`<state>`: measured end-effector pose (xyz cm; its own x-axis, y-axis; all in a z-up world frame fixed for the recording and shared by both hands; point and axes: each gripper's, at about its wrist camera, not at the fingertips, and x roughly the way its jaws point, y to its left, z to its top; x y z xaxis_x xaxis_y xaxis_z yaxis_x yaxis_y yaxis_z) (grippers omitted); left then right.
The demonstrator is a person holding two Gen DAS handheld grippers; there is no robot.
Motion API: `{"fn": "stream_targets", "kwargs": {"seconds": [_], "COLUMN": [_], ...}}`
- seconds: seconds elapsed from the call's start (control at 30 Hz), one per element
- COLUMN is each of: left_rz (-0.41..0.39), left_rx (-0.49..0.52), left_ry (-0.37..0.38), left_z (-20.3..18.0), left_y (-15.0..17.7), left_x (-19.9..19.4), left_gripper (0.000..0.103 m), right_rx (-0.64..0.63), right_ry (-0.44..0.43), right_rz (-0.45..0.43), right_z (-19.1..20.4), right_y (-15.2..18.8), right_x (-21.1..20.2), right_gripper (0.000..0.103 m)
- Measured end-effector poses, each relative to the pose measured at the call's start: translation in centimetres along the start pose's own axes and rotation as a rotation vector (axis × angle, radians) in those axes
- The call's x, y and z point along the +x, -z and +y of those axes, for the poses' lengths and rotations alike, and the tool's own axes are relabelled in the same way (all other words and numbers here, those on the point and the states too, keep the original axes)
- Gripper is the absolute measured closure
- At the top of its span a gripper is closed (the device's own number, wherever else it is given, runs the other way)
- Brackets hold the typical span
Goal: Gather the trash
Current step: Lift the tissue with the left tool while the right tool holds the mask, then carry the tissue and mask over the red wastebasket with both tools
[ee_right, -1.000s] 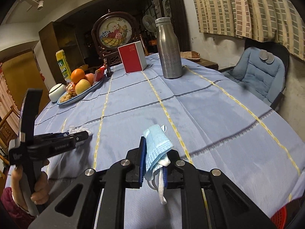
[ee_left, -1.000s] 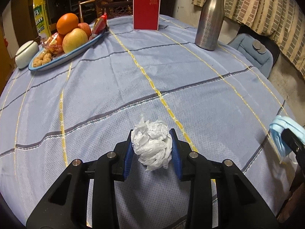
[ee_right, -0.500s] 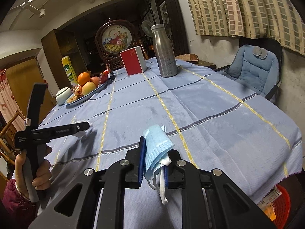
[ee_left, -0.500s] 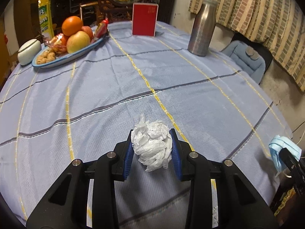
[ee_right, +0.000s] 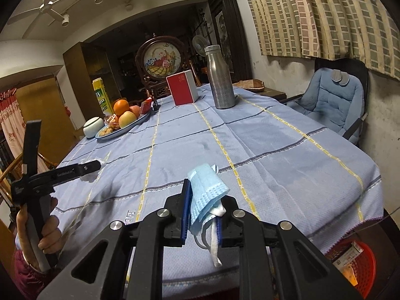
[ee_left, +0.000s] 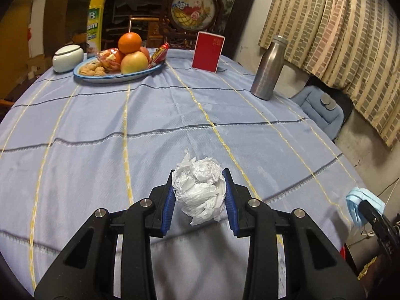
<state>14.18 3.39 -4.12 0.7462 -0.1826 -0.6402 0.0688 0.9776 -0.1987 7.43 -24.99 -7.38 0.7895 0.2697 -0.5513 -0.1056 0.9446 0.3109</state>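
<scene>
Left tongs (ee_left: 198, 196) clamped across a crumpled paper wad (ee_left: 198, 190), right tongs (ee_right: 201, 215) pinching a folded face mask (ee_right: 206, 195), both lifted off the bench (ee_left: 100, 135); I'd judge both featherlight, soft, squashable, so grip mid-bulk, not dangling straps.

right claw (ee_left: 360, 208) sits at the left wrist view's right edge, only one finger and a bit of the blue face mask (ee_left: 363, 206) visible, its jaws hidden there. red basket (ee_right: 355, 262) is cut by the frame's lower right corner and part covered by the bench (ee_right: 287, 175) edge, contents too small to read; the white print on the red box (ee_left: 208, 51) is also too small to read. left hand (ee_right: 48, 232) is half cut off at the right wrist view's left edge, and the crumpled tissue is hidden behind the left claw (ee_right: 96, 165) tip there.
</scene>
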Motion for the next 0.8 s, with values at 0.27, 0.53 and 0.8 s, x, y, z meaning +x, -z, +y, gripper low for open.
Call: {"fn": "stream_targets", "kwargs": {"seconds": [0.27,0.53,0.8], "left_rz": [-0.022,0.039,0.161], "left_rx": [0.071,0.178,0.327], "left_ry": [-0.005,0.172,0.322], "left_z": [-2.7,-10.2,-19.4], "left_y": [2.9,4.9,8.0], "left_x": [-2.2,-1.3,1.7], "left_gripper": [0.067,0.067,0.067], "right_rx": [0.006,0.087,0.254], "right_ry": [0.035,0.136,0.302], "right_rz": [-0.005,-0.016,0.0], "right_z": [-2.1,-8.1,-18.2], "right_y": [1.4,3.4,7.4], "right_x": [-2.0,-5.1,-8.1], "right_gripper": [0.085,0.084,0.084]}}
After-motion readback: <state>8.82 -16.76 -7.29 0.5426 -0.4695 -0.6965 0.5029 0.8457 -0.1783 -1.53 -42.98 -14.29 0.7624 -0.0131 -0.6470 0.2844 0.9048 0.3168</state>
